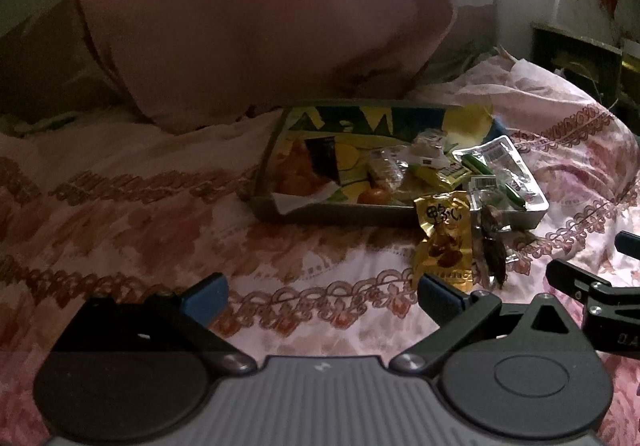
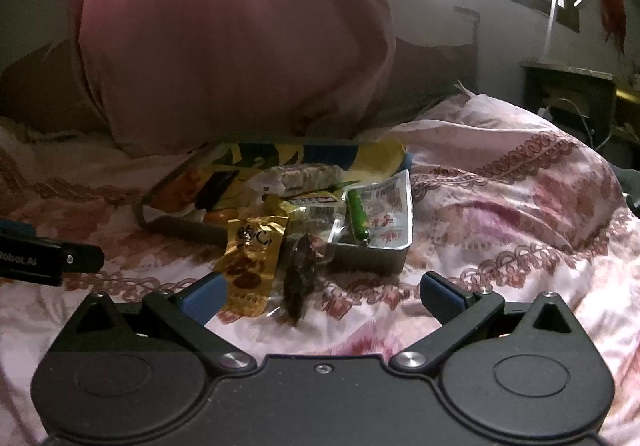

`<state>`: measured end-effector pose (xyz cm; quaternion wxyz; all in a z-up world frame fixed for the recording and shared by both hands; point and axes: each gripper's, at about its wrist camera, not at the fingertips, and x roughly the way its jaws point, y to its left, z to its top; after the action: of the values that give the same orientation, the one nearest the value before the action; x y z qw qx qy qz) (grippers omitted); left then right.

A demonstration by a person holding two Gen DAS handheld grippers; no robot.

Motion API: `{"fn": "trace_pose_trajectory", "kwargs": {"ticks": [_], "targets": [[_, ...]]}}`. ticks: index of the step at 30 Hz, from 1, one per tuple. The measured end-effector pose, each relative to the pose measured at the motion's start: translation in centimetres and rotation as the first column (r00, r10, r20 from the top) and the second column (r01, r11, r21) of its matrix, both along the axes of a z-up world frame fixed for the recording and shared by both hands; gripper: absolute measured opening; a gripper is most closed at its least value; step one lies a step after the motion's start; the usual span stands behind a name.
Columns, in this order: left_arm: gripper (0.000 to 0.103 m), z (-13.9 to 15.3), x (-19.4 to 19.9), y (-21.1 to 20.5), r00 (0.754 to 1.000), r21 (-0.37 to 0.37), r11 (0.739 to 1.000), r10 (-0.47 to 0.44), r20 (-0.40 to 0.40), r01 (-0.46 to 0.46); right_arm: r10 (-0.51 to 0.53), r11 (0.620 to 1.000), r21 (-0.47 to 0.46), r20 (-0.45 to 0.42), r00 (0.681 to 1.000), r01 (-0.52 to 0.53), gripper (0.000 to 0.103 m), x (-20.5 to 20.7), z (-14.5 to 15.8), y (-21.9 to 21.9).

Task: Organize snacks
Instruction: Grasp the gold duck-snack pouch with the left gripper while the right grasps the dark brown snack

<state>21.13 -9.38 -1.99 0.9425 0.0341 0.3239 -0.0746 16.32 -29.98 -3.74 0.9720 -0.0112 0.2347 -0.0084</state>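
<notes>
Only snacks [image 2: 252,258] — tray [image 2: 368,258]-side.

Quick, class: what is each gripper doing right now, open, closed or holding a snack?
Left gripper: open, fingers wide apart, holding nothing.
Right gripper: open, holding nothing; the gold snack packet lies on the bedspread between its fingers, ungripped.

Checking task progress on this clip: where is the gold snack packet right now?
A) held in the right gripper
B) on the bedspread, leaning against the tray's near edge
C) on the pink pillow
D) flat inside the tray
B: the gold packet lies on the bedspread, its top against the tray, both grippers open and empty.
</notes>
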Motion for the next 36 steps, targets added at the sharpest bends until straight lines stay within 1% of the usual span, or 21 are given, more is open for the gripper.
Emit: {"fn": "trace_pose_trajectory", "kwargs": {"ticks": [4, 9, 16, 20, 28, 30, 36], "targets": [[0.103, -0.6, 1.7, -1.2, 1.0, 0.014, 1.0, -0.015, -0.004, 0.015, -0.014, 1.0, 0.008, -0.012, 1.0, 0.014, 0.102, 1.1, -0.6, -0.8], [0.103, -1.8, 3.4, -2.2, 0.999, 0.012, 0.999, -0.032, -0.021, 0.033, -0.028, 0.999, 0.015, -0.034, 0.999, 0.029, 0.102, 2.1, -1.5, -1.6], [0.103, -3.1, 5.4, -3.0, 0.997, -0.053, 0.998, -0.039, -0.064, 0.036, -0.021, 0.999, 0.029, -0.06, 0.998, 0.023, 0.102, 3.1, -2.3, -1.8], [0.103, -3.4, 6.6, -3.7, 0.996, -0.082, 0.996, -0.05, -0.072, 0.045, -0.008, 0.999, 0.041, -0.069, 0.998, 0.011, 0.102, 3.4, -2.6, -1.7], [0.103, -4.1, 9.7, -5.1, 0.989, -0.173, 0.981, -0.104, -0.106, 0.085, 0.002, 0.998, 0.068, -0.092, 0.996, 0.004, 0.102, 4.5, -3.4, -1.9], [0.103, -4.4, 10.3, -5.5, 0.987, -0.182, 0.979, -0.113, -0.114, 0.091, 0.006, 0.996, 0.084, -0.101, 0.995, 0.003, 0.102, 4.9, -3.7, -2.1], [0.103, -5.1, 11.6, -6.5, 0.982, -0.17, 0.979, -0.138, -0.128, 0.115, 0.019, 0.995, 0.103, -0.118, 0.993, -0.006, 0.102, 5.9, -4.2, -2.3]]}}
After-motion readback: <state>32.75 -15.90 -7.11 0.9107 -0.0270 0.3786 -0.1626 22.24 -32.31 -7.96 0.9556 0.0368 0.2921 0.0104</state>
